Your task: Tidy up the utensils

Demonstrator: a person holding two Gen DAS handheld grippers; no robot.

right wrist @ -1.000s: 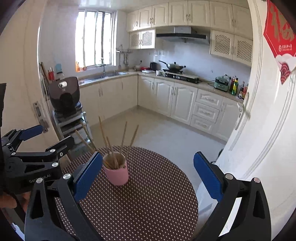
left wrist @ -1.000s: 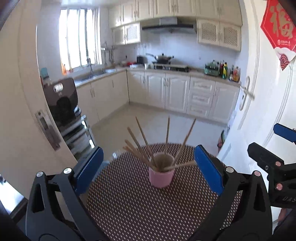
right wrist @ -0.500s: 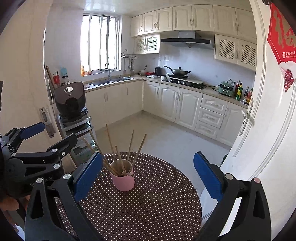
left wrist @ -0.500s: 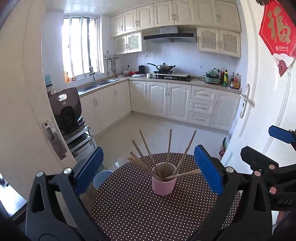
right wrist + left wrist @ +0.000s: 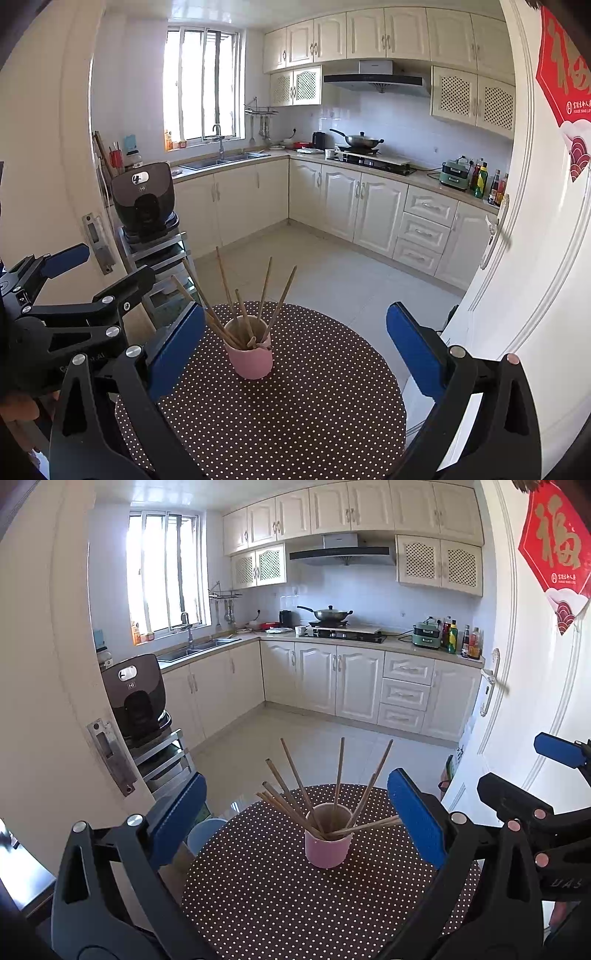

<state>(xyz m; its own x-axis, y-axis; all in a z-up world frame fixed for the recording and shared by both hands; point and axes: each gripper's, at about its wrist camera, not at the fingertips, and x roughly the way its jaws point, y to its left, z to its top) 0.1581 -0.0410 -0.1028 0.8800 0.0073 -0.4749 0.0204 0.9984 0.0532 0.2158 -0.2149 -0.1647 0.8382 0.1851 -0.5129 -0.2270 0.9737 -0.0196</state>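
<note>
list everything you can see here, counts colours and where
cup: 1, pink, middle of table
chopsticks: several, wooden, standing splayed in cup
table: 1, round, brown with white dots, foreground
wok: 1, dark, on stove at back
bottles: several, mixed colours, right end of counter
sink: 1, steel, under window
door: 1, white, right, red decoration on it
left tongs: 1, black with blue pads, open, empty
right tongs: 1, black with blue pads, open, empty

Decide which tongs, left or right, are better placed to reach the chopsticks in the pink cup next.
Left, probably. In its own view the pink cup and chopsticks sit centred between the open left tongs. The right tongs see the cup off to their left side, so they would need to shift first.
</note>
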